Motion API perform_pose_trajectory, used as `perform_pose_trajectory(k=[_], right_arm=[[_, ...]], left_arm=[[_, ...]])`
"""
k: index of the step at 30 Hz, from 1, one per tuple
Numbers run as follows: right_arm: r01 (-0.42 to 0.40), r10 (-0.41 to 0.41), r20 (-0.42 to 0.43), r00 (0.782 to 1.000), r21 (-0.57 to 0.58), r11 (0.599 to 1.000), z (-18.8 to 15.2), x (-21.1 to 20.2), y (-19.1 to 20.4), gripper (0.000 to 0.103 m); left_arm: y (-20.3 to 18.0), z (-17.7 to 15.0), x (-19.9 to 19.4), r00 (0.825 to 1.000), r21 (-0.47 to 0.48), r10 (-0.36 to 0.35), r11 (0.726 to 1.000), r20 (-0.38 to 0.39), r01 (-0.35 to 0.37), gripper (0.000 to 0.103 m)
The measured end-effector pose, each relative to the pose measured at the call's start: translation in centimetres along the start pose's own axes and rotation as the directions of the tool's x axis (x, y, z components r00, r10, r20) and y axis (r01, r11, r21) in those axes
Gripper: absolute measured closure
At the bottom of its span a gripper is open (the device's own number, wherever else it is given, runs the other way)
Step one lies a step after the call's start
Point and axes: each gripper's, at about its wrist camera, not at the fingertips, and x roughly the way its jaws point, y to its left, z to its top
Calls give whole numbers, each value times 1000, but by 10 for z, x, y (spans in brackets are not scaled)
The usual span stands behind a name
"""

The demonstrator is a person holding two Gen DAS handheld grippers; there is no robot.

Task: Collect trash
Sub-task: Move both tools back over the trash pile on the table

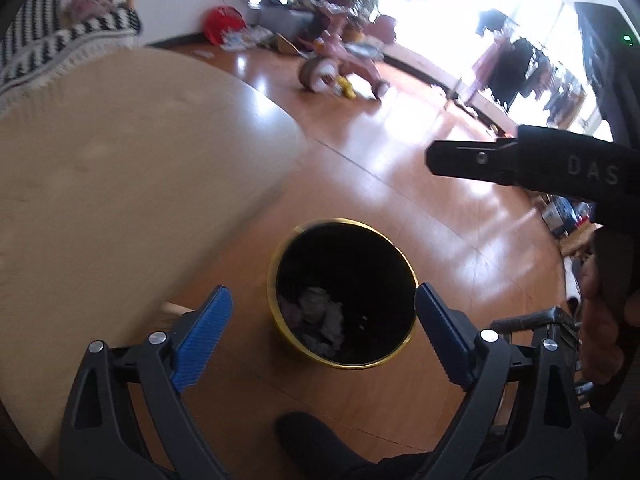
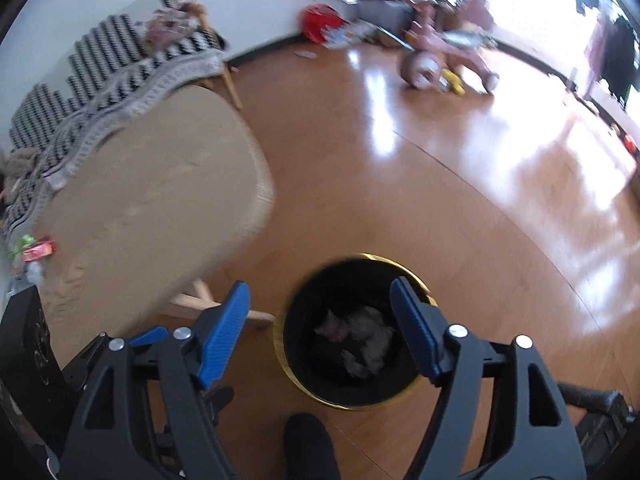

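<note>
Left wrist view: left claw stands wide apart, blue pads spread, nothing between them. Directly past the gap sits the bin on the wooden floor: round, black inside, thin gold rim and gold outer wall. Trash lies at its bottom, crumpled pale grey-white wads, with a pinkish scrap on the left; details too dark to tell. Bin stands just beside the counter, a tan rounded top, blurred, filling the left side. A dark foot shows at the bottom edge, near the bin. Upper right, the other tool's black body crosses in, with a hand on its grip below.

Right wrist view: right claw open too, blue pads apart and empty, framing the same bin. Trash inside: whitish crumpled paper plus a pink bit to the left. Counter to the left, pale wooden legs under its edge next to the bin. Small red and green wrapper-like items lie on the counter's far left; blurred. Foot at the bottom edge. Farther off: a black-and-white patterned throw, a pink tricycle and clutter along the wall.
</note>
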Motion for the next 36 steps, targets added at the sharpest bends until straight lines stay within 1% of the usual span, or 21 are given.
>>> perform_pose_trajectory(k=[1, 3, 5, 7, 8, 9, 10, 11, 12, 13, 15, 16, 18, 20, 22, 24, 25, 28, 31, 34, 36], right_arm=[[-26, 26, 24, 999, -27, 999, 5, -6, 22, 30], [-84, 88, 61, 994, -63, 994, 11, -16, 59, 29], [-146, 154, 71, 986, -101, 984, 15, -23, 96, 29], [-226, 242, 90, 966, -159, 961, 15, -30, 148, 29], [-246, 266, 95, 959, -180, 952, 14, -32, 166, 29], [-285, 310, 92, 946, -215, 934, 11, -33, 195, 28], [-312, 339, 84, 937, -237, 920, 8, -34, 215, 28], [-340, 370, 75, 926, -261, 903, 4, -34, 237, 28], [-373, 405, 59, 912, -291, 881, -2, -32, 264, 28], [-392, 423, 36, 905, -314, 865, -7, -29, 287, 28], [-425, 453, -2, 891, -350, 835, -16, -23, 321, 29], [-439, 466, -21, 885, -375, 816, -23, -21, 344, 28], [-462, 485, -61, 872, -426, 778, -37, -15, 383, 29], [-476, 495, -89, 864, -462, 749, -49, -12, 408, 29], [-490, 502, -122, 856, -500, 714, -63, -6, 436, 29], [-499, 506, -143, 851, -524, 690, -76, -3, 449, 29], [-502, 504, -157, 849, -536, 679, -81, 1, 460, 29], [-511, 507, -181, 843, -564, 649, -90, 8, 480, 29], [-528, 510, -211, 834, -578, 623, -95, 19, 493, 29], [-520, 490, -233, 840, -603, 605, -99, 33, 509, 29], [-501, 473, -232, 850, -634, 589, -101, 42, 518, 29]], left_arm=[[10, 0, -14, 1000, -15, 16, 1000, 18, -16, 11], [40, -2, -50, 995, -57, 81, 995, 54, -78, 11], [69, -7, -82, 987, -98, 140, 987, 84, -131, 11], [100, -16, -115, 971, -134, 215, 970, 105, -201, 11], [121, -24, -137, 956, -155, 269, 956, 114, -250, 11], [137, -31, -153, 944, -174, 307, 943, 118, -284, 11], [160, -42, -176, 926, -207, 358, 921, 119, -329, 11], [174, -48, -190, 915, -233, 387, 906, 117, -354, 11], [194, -57, -210, 899, -273, 422, 884, 115, -380, 11], [212, -68, -230, 886, -315, 451, 861, 112, -399, 11], [237, -85, -258, 864, -371, 492, 826, 107, -424, 11], [253, -98, -277, 848, -405, 520, 801, 104, -441, 11], [273, -114, -299, 823, -445, 560, 764, 95, -468, 11], [292, -131, -322, 801, -492, 593, 723, 82, -486, 11], [311, -148, -338, 793, -539, 605, 691, 68, -481, 11], [324, -156, -345, 794, -555, 605, 681, 59, -478, 11], [329, -159, -347, 791, -554, 610, 678, 55, -484, 11], [339, -167, -350, 784, -541, 619, 675, 47, -501, 11], [355, -167, -347, 788, -536, 614, 682, 49, -498, 11], [381, -160, -337, 780, -522, 625, 680, 46, -514, 11], [398, -155, -326, 782, -520, 623, 676, 24, -523, 11]])
